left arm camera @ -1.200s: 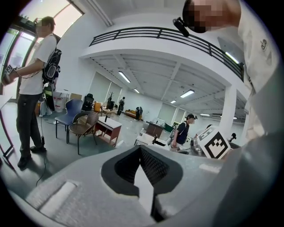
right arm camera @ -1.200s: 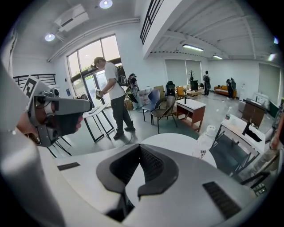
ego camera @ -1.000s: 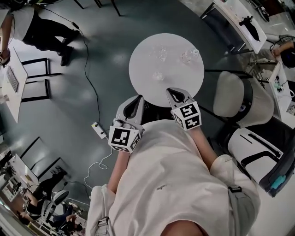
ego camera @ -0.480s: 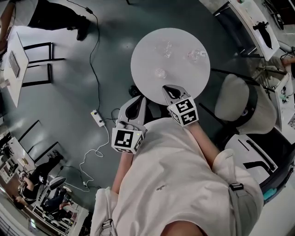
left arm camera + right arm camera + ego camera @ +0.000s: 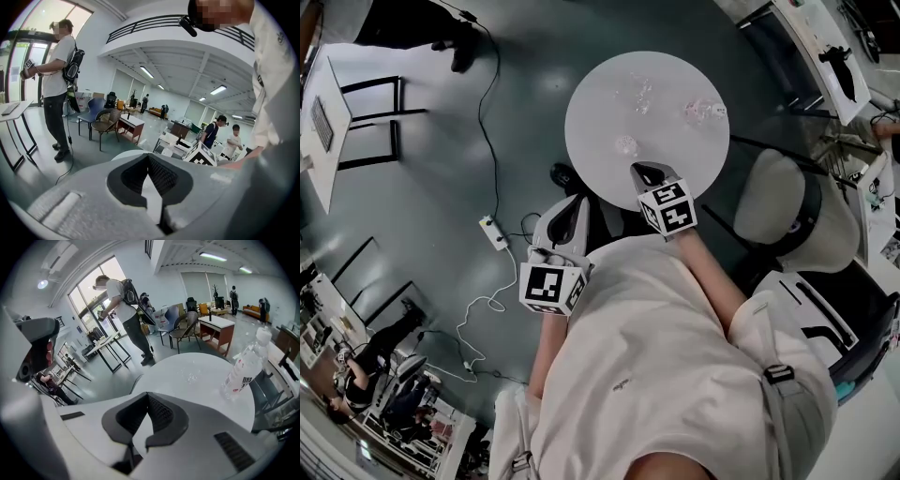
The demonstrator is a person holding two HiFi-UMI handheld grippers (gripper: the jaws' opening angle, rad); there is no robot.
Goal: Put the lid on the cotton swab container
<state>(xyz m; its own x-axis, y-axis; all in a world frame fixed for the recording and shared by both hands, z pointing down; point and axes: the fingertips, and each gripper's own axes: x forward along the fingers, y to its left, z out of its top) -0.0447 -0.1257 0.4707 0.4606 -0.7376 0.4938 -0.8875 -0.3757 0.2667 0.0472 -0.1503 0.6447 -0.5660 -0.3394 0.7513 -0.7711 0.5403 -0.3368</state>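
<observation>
A round white table [image 5: 600, 112] carries small clear plastic pieces: one near the front [image 5: 625, 145] and one further back [image 5: 640, 94]. I cannot tell which is the cotton swab container and which the lid. My right gripper [image 5: 649, 172] is shut and empty, its tips just over the table's near edge, a little right of the front piece. My left gripper [image 5: 569, 214] is shut and empty too, off the table at its lower left. In the right gripper view a small clear piece [image 5: 192, 377] lies on the table [image 5: 187, 366] ahead of the shut right gripper [image 5: 147, 397].
A clear water bottle [image 5: 243, 365] stands at the table's right, and the bottle [image 5: 703, 112] shows from above in the head view. A white chair [image 5: 778, 202] is at the right of the table. A cable and power strip [image 5: 490, 234] lie on the floor at left. People stand nearby.
My right gripper has moved forward so its tips reach over the table's near edge. The left gripper has stayed beside the table. The view has shifted slightly.
</observation>
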